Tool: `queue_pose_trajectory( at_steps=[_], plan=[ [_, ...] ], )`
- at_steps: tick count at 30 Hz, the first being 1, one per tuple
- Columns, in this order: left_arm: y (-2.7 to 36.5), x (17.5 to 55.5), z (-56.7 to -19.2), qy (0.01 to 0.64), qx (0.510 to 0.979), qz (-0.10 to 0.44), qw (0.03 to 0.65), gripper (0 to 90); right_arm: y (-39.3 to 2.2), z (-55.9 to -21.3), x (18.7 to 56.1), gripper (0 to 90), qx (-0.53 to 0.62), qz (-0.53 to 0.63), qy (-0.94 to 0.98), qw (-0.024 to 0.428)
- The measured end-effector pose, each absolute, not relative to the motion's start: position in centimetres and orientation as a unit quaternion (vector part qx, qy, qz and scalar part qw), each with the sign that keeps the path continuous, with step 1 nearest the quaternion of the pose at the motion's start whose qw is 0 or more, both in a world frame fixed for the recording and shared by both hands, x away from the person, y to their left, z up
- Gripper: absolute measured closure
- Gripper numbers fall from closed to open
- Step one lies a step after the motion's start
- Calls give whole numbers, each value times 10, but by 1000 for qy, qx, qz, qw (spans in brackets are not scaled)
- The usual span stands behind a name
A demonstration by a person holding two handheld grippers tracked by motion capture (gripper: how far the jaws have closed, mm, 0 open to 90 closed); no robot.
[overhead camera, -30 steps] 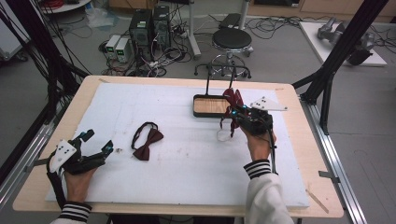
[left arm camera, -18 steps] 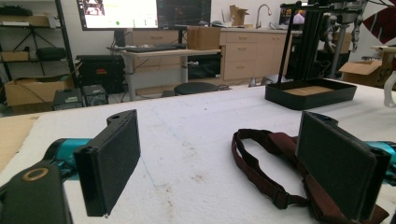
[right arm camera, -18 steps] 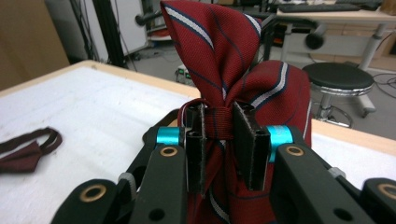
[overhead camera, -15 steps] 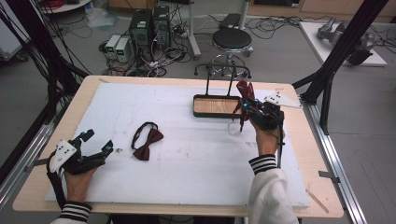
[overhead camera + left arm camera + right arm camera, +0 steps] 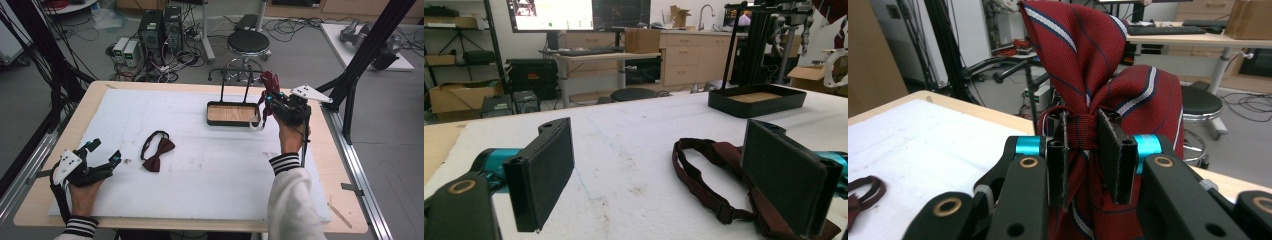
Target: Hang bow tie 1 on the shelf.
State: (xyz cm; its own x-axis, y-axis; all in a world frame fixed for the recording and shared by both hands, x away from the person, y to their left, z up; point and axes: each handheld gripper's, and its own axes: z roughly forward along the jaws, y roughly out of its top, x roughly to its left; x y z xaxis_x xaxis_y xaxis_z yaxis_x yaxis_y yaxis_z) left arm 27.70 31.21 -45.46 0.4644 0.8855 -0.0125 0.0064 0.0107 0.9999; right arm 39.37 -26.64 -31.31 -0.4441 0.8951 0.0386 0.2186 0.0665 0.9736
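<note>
The right gripper [image 5: 267, 102] has its jaws closed on the knot of a red striped bow tie [image 5: 1098, 85], held up at the far right just beside the black tray [image 5: 232, 122]; the step looks like hanging it on the tray's rack, which calls for lifting it to a post. Its wings fan upward, long axis near upright; the left gripper [image 5: 102, 157] rests near left, jaws wide and empty, by the dark bow tie [image 5: 157, 154]

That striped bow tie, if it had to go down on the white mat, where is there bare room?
The widest bare patch lies between the dark bow tie and the right sleeve, below the tray. The mat's far left part is bare too. It is crowded at the tray's right end, where the right tool holds the striped bow tie.
</note>
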Motion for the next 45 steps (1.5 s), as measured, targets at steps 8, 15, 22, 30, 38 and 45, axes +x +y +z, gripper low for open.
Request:
queue_pose_trajectory(
  at_steps=[8,15,22,30,38,45],
  plan=[
    [312,277,-455,370,603,362,607,144,-270,-303,406,754,428,527,658,325],
    [312,277,-455,369,604,363,607,144,-271,-290,420,754,427,512,666,334],
    [312,277,-454,369,604,362,607,144,-271,-284,432,754,429,502,671,337],
    [312,277,-454,369,604,363,606,144,-268,-287,446,753,429,490,677,342],
    [312,277,-455,369,604,363,606,144,-268,-287,461,753,432,483,676,352],
    [312,277,-454,369,605,363,605,144,-276,-295,471,753,449,472,673,350]
  ],
)
